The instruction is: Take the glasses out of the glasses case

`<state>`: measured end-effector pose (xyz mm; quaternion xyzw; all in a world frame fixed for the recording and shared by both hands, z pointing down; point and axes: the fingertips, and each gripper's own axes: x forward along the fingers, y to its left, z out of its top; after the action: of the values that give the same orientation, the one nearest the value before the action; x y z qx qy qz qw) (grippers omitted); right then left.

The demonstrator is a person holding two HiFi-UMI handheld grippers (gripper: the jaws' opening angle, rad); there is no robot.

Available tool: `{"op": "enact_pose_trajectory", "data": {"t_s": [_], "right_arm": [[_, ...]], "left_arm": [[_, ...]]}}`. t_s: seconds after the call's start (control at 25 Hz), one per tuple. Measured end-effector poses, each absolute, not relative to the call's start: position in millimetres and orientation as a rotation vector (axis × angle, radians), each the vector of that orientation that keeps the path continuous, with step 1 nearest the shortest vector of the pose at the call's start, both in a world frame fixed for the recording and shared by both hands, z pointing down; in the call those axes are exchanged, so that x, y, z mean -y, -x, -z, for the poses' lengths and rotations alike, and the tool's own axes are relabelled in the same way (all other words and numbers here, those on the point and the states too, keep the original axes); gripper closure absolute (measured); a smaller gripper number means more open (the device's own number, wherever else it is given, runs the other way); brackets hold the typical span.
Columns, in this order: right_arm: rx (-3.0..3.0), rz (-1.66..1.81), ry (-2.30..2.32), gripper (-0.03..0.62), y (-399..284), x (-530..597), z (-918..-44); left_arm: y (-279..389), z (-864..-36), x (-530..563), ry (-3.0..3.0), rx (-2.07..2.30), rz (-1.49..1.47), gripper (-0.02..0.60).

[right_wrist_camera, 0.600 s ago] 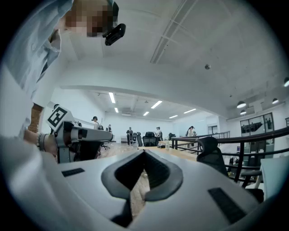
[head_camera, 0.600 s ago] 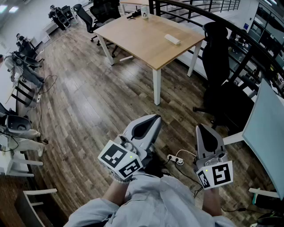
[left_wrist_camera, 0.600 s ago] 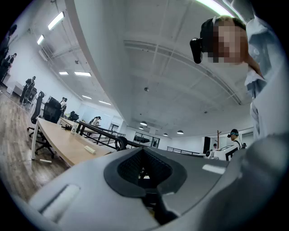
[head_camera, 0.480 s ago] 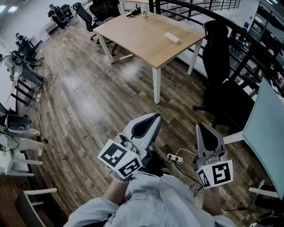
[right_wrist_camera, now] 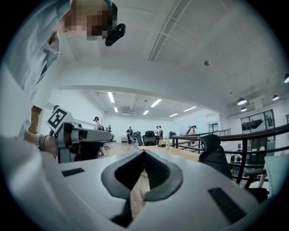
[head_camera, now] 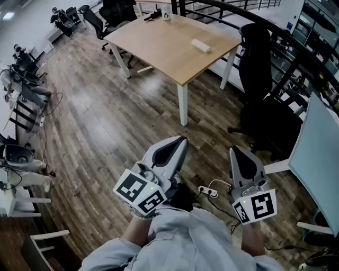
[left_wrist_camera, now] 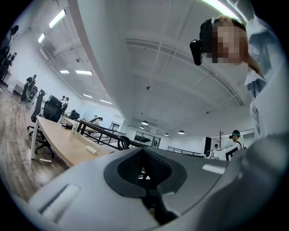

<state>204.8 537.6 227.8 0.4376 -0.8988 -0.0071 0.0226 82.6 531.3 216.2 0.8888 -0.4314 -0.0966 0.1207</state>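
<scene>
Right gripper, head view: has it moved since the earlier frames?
No. The right gripper keeps its place beside the white power strip; the whole view merely shifted slightly with the head camera.

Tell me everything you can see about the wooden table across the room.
The table has a light wood, rectangular top on straight white legs. It stands level on the plank floor and is seen corner-on. A small white oblong case lies near its right edge. At the far end are a white cup and a dark item too small to identify. A black office chair stands nearby.
</scene>
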Motion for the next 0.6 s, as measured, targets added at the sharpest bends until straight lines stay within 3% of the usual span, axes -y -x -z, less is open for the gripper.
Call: {"op": "enact_pose_trajectory", "data": {"t_s": [0.6], "right_arm": [[2.780,-0.001,-1.340,0.594,-157.3,-446.2,-230.0]], "left_arm": [[-29.4,-212.8,-442.3,-2.591,1.277,0.287,0.578]]}}
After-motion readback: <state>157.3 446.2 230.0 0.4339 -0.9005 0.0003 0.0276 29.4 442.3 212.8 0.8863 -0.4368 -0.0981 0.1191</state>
